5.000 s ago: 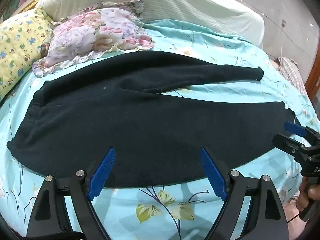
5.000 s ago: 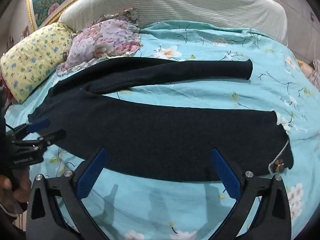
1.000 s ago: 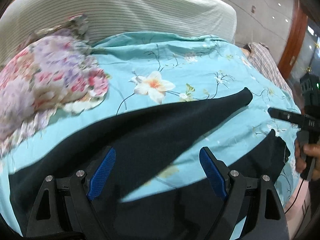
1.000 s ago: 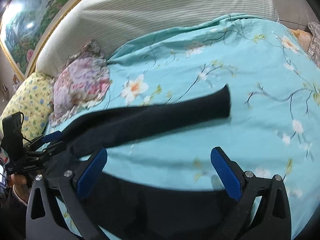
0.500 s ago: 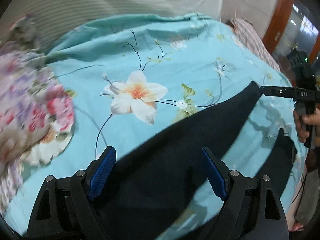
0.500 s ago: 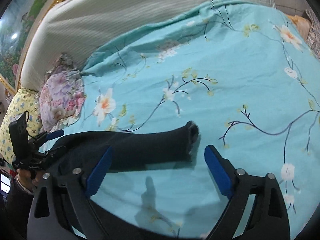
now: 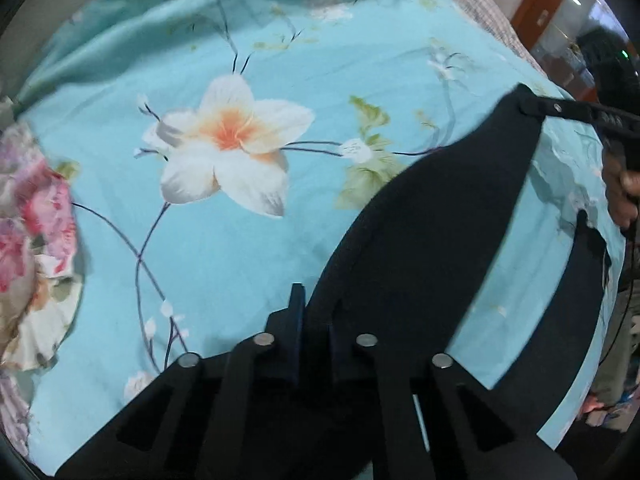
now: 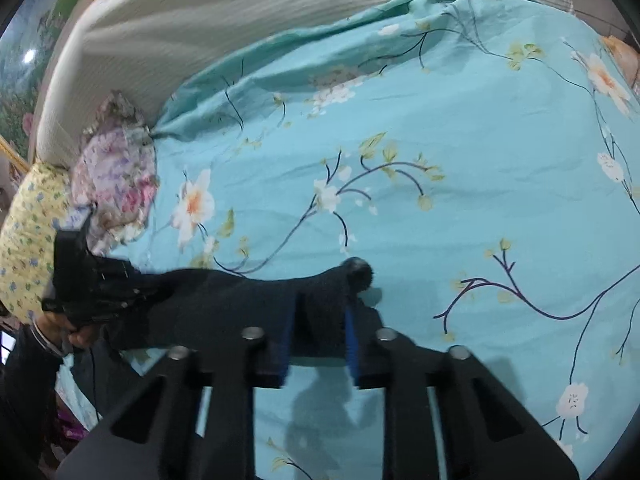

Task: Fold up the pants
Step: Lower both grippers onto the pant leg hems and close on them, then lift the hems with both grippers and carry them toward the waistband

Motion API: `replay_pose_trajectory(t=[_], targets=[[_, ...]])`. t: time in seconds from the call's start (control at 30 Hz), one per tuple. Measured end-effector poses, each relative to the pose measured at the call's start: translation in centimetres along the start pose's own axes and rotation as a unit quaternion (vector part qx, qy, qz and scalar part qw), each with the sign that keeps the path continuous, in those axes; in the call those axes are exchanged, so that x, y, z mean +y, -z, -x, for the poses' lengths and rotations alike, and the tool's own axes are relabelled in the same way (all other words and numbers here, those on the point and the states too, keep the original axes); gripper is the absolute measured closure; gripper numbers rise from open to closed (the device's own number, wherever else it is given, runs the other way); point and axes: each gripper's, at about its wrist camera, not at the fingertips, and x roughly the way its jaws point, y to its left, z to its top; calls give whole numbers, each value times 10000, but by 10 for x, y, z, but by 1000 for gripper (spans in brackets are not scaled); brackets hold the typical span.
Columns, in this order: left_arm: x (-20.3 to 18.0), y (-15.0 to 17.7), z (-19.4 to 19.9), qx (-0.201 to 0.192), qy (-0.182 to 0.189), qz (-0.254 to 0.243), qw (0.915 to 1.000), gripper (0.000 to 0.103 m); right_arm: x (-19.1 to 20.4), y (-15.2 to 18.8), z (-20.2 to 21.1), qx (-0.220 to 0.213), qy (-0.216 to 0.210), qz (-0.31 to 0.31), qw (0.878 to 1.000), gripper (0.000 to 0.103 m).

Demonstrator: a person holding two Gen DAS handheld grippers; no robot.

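Two grips are on the far leg of the black pants (image 7: 432, 240) at once. Your left gripper (image 7: 316, 332) has its fingers drawn together on the leg's edge toward the crotch end, and your right gripper (image 8: 318, 332) is clamped on the hem end, where the cuff (image 8: 356, 270) bunches into a dark knob just past the blue pads (image 8: 350, 330). Between the two grips the leg hangs in a shallow sag above the turquoise floral bedsheet (image 8: 460, 160). The other leg (image 7: 576, 300) lies flat at the near side of the bed.

This looks like a thick, soft knit: light, limp, not slippery, and likely to stretch or droop wherever you do not support it. Holding it at both ends of one leg is a sound choice. Keep the span taut enough that the middle does not drag and roll under. When you bring this leg over the near one, I would match seam to seam and hem to hem. The floral pillow (image 8: 116, 176) and yellow pillow (image 8: 24, 240) sit well clear.
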Motion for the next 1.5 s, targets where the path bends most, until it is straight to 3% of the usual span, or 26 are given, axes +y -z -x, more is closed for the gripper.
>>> replay_pose_trajectory(t=[0.07,0.3,0.57,0.8,1.13,1.37,1.5], targets=[[-9,11,18,-252,20,26,9997,98,2,1,8,-118,-17,51,9999,93],[-46,61,89,-1044,217,114,9942,99,25,21,35,-362,13,540,9979,95],[-87,124,119,-1323,595,395,9886,99,32,75,71,-628,-151,794,9947,95],[-115,171,110,-1373,790,597,9856,99,21,125,87,-785,-345,845,9927,95],[-135,195,92,-1348,822,761,9845,99,7,167,94,-931,-453,909,9905,96],[-139,200,82,-1423,829,992,9813,98,15,164,109,-1375,-210,1225,9827,96],[-140,206,73,-1395,819,1124,9804,96,17,163,105,-1292,-77,1419,9814,96]])
